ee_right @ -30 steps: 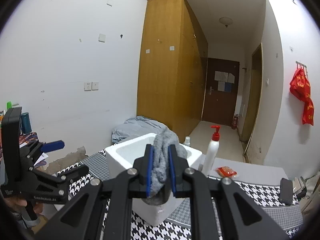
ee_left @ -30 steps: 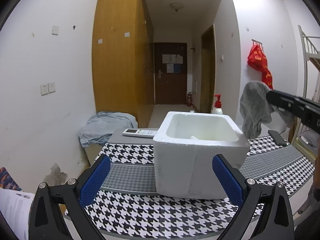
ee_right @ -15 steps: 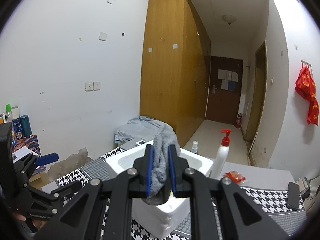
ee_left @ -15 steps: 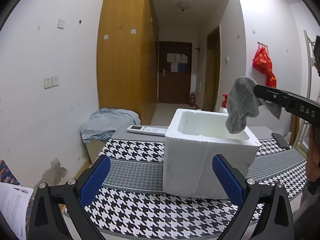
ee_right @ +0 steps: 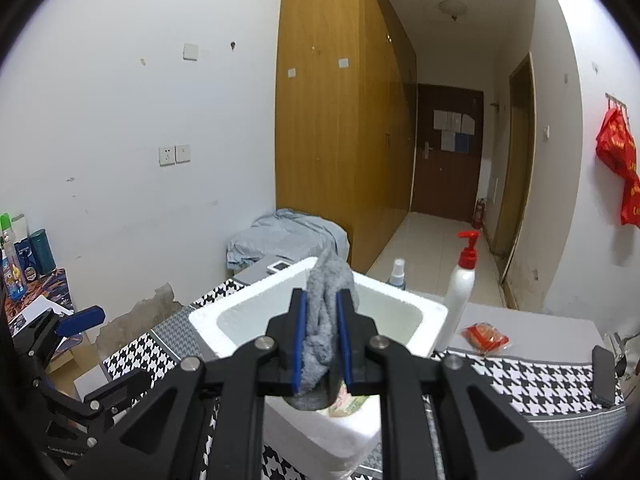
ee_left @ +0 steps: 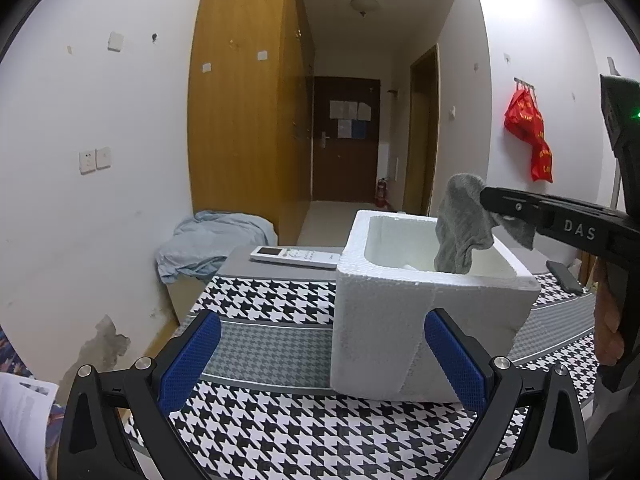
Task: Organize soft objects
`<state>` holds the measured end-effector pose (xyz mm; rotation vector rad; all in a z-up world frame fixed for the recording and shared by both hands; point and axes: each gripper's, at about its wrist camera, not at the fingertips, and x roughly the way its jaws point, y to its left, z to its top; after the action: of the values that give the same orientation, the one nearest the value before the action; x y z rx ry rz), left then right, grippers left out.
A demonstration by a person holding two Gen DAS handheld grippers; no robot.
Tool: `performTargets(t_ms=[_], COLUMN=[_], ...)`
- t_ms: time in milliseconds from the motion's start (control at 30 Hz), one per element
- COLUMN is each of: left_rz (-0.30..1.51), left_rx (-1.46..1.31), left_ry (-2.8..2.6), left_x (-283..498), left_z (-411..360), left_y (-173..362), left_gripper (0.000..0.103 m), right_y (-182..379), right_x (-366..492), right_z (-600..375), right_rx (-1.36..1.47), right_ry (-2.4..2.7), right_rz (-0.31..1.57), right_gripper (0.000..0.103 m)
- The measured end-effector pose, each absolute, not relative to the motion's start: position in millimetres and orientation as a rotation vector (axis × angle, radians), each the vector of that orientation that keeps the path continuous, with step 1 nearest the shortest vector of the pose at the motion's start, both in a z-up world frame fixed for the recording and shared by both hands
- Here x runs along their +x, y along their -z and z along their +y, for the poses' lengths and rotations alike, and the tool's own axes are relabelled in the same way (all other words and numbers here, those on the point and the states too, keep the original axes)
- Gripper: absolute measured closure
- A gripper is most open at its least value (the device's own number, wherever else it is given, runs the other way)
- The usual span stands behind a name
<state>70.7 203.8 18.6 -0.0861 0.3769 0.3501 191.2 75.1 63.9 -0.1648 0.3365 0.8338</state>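
Grey sock (ee_right: 326, 320), one, pinched in my right gripper (ee_right: 322, 344), hanging at centre frame above one white foam box (ee_left: 400, 320); left gripper (ee_left: 320, 360) spread, nothing between, low in frame; one remote (ee_left: 296, 257) left of box, two bottles (ee_right: 460, 288) behind it

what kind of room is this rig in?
Likely a dorm or small apartment room, not a lab: tall wooden wardrobe, entry door down a short hallway, and an AC remote on the cloth-covered table.
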Motion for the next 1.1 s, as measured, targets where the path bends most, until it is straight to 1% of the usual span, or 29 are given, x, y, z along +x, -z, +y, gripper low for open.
performTargets(t_ms=[233,267,333,400,433,500,533,567,600,667,1100], left_rz=[0.381,0.381,0.383,0.383,0.384,0.384,0.383,0.382,0.381,0.379,0.367], left_rx=[-0.088,-0.088,-0.088,-0.088,-0.089,-0.090,-0.091,-0.091,-0.091,-0.092,-0.085], left_ry=[-0.339,-0.339,-0.339,-0.341,-0.341,-0.344,-0.344,-0.345,-0.347,-0.349,-0.329], left_x=[75.1,75.2,75.7,75.9,76.2,76.0,75.7,75.5,75.4,75.0,75.8], left_z=[205.3,205.2,205.6,205.3,205.6,205.8,205.8,205.8,205.6,205.7,186.2], left_y=[-18.1,-18.1,-17.8,-18.1,-18.4,-18.6,-18.8,-19.1,-19.5,-19.8,-29.2], left_gripper=[0.001,0.001,0.001,0.001,0.001,0.001,0.001,0.001,0.001,0.001,0.001], right_y=[-59.3,-58.8,-56.8,-55.8,-55.0,-54.4,-54.4,-54.4,-54.6,-55.0,-63.5], right_x=[200.5,201.4,203.9,205.6,205.6,206.0,206.3,206.5,206.0,204.2,196.7], right_z=[83.2,84.6,87.6,88.9,88.5,86.8,85.1,83.7,82.2,80.4,51.8], right_rx=[-0.163,-0.164,-0.175,-0.174,-0.173,-0.164,-0.156,-0.153,-0.152,-0.155,-0.124], right_ry=[-0.825,-0.822,-0.806,-0.804,-0.800,-0.796,-0.789,-0.786,-0.785,-0.789,-0.753], right_rz=[0.372,0.373,0.377,0.378,0.377,0.370,0.367,0.366,0.362,0.357,0.337], right_gripper=[0.084,0.083,0.073,0.056,0.051,0.031,0.025,0.017,0.012,0.007,0.005])
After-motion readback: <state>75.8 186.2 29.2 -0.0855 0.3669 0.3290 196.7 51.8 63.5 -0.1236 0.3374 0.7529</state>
